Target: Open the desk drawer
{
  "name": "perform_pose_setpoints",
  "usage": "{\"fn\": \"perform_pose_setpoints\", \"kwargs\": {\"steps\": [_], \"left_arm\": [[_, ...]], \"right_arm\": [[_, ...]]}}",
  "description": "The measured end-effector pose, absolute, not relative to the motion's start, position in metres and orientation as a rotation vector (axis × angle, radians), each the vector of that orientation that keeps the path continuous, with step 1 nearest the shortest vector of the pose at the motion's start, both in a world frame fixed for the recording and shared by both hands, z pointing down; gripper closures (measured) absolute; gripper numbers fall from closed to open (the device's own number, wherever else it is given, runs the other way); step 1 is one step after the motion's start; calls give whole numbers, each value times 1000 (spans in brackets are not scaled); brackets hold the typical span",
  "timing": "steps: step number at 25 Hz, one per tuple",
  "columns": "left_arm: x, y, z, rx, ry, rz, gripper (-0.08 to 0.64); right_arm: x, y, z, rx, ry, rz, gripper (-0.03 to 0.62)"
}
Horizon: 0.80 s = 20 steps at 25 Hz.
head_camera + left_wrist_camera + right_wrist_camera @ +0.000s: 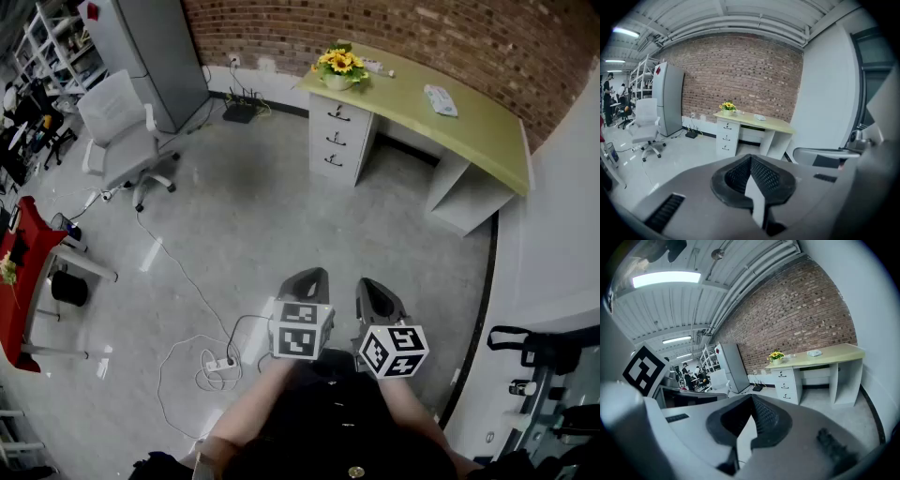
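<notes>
Head view looks steeply down; 2 gripper views face forward, lower — all share the distant desk point(478, 127).

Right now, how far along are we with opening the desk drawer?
Nothing done: the three drawers of the desk all look closed. In hand: nothing; left gripper and right gripper are shut, empty, a stretch of floor away. Left: approach, grip a handle, pull.

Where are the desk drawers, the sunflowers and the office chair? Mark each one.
desk drawers point(339, 138), head view, middle drawer front.
sunflowers point(339, 63), head view, yellow blooms.
office chair point(110, 105), head view, backrest.
</notes>
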<state>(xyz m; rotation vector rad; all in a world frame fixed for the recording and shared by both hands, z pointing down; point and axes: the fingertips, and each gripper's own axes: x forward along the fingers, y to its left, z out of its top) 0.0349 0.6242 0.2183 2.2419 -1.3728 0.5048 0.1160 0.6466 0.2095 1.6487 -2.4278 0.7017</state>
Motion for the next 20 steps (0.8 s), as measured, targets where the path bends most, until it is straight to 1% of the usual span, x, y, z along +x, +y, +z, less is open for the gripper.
{"fn": "perform_pose_setpoints", "kwargs": {"steps": [7,15,20], "left_arm": [[53,625,214,2301,-1378,448,551],[91,639,222,2321,-1383,401,551],[102,650,234,2296,-1381,437,551]], "right_arm": [[134,647,208,1669,-2446,667,584],[174,654,223,1693,-2409,703,584],[184,662,237,1652,-2379,739,584]]}}
